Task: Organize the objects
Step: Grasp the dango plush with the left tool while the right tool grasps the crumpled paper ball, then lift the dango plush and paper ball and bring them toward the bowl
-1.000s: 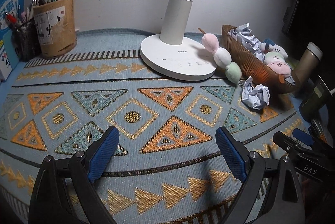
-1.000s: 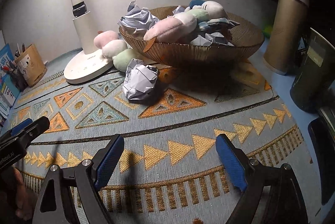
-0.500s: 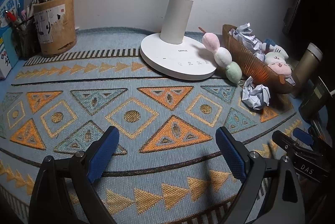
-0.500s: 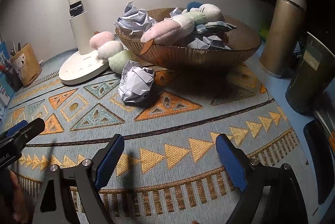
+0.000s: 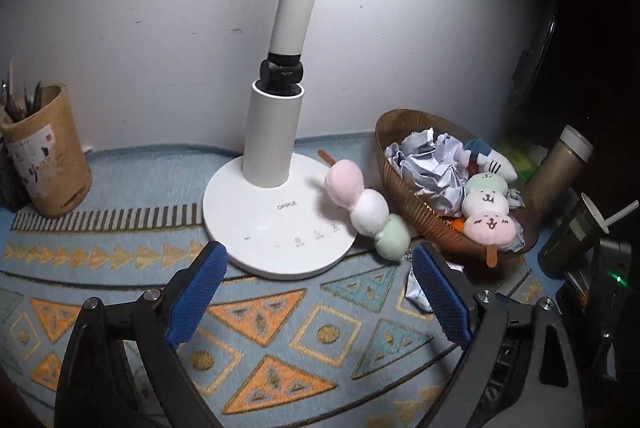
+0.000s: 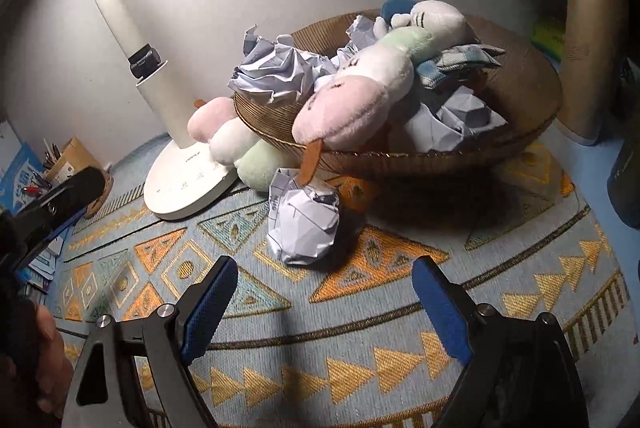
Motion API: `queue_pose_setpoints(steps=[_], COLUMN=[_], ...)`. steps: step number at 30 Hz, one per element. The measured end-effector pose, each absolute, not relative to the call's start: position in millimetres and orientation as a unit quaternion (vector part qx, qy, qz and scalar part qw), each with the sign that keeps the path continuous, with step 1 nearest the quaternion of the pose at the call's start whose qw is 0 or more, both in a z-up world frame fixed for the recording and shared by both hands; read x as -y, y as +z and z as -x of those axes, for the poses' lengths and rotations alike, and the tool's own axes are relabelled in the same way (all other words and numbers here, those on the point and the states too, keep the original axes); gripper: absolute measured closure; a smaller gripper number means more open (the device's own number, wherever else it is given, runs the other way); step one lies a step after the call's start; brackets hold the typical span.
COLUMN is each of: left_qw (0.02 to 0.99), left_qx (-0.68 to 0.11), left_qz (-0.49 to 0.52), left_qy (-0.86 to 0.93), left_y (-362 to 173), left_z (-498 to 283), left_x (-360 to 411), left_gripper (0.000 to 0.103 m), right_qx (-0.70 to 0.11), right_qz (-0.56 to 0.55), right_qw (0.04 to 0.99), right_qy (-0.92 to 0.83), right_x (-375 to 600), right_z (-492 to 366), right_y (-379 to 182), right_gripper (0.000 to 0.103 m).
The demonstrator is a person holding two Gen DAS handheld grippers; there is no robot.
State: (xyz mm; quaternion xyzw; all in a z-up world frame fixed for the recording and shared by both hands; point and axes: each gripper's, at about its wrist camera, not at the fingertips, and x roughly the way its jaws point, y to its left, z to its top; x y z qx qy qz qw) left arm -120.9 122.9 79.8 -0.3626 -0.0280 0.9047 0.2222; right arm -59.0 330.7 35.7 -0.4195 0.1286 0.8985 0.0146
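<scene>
Both the left gripper and the right gripper gape wide and empty; the basket is mostly filled, while a crumpled paper ball just ahead of the right jaws and a plush skewer beyond the left jaws seem left to collect.

The left gripper hangs with fingers wide and empty above the patterned mat. A three-ball plush skewer leans between lamp base and woven basket.

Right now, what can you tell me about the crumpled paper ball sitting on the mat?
The crumpled paper ball is white with faint printed lines, scrunched into a rough lump. It lies on the patterned mat, just in front of the brown basket and near the green end of the plush dumpling stick. Neither gripper touches it.
</scene>
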Motion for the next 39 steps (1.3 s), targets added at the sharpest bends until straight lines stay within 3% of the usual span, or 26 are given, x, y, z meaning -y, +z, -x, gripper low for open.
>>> queue_pose_setpoints(steps=[5, 8, 10, 11, 12, 13, 14, 15, 18, 22, 25, 32, 36, 39], left_qw=[0.217, 0.2, 0.207, 0.212, 0.217, 0.224, 0.232, 0.242, 0.243, 0.221, 0.168, -0.006, -0.017, 0.011], left_qx=[0.011, -0.003, 0.009, 0.015, 0.014, 0.01, 0.006, 0.005, -0.008, 0.036, 0.057, 0.194, 0.246, 0.286], left_qz=[0.387, 0.385, 0.388, 0.391, 0.395, 0.401, 0.407, 0.41, 0.409, 0.423, 0.421, 0.402, 0.4, 0.418], left_qy=[0.896, 0.901, 0.898, 0.896, 0.892, 0.888, 0.883, 0.88, 0.88, 0.878, 0.89, 0.895, 0.883, 0.862], left_y=[59, 51, 48, 46, 44, 42, 40, 40, 45, 54, 55, 35, 22, 11], left_z=[171, 190, 200, 203, 205, 206, 206, 204, 186, 146, 107, 55, 22, -11], left_x=[-167, -180, -184, -186, -189, -192, -195, -197, -191, -153, -118, -9, 10, 14], left_gripper=[0.011, 0.011, 0.012, 0.017, 0.031, 0.042, 0.064, 0.078, 0.078, 0.078, 0.078, 0.077, 0.066, 0.066], right_qx=[-0.126, -0.129, -0.123, -0.124, -0.124, -0.125, -0.127, -0.129, -0.138, -0.146, -0.133, -0.138, -0.132, -0.138], right_qz=[0.418, 0.44, 0.432, 0.43, 0.432, 0.431, 0.428, 0.424, 0.416, 0.394, 0.373, 0.411, 0.413, 0.41], right_qw=[0.008, -0.004, -0.006, -0.011, -0.011, -0.012, -0.015, -0.017, -0.026, -0.02, 0.011, 0.008, 0.004, 0.006], right_qy=[0.9, 0.889, 0.893, 0.894, 0.893, 0.894, 0.895, 0.896, 0.898, 0.907, 0.918, 0.901, 0.901, 0.902], right_x=[-326, -325, -323, -322, -321, -321, -321, -322, -327, -332, -334, -329, -323, -322], right_z=[74, 85, 86, 87, 88, 87, 86, 82, 67, 30, 1, -25, -33, -38], right_y=[28, 19, 22, 23, 22, 22, 24, 26, 34, 48, 58, 45, 43, 44], right_gripper=[0.016, 0.032, 0.038, 0.049, 0.06, 0.06, 0.062, 0.07, 0.072, 0.072, 0.072, 0.072, 0.072, 0.072])
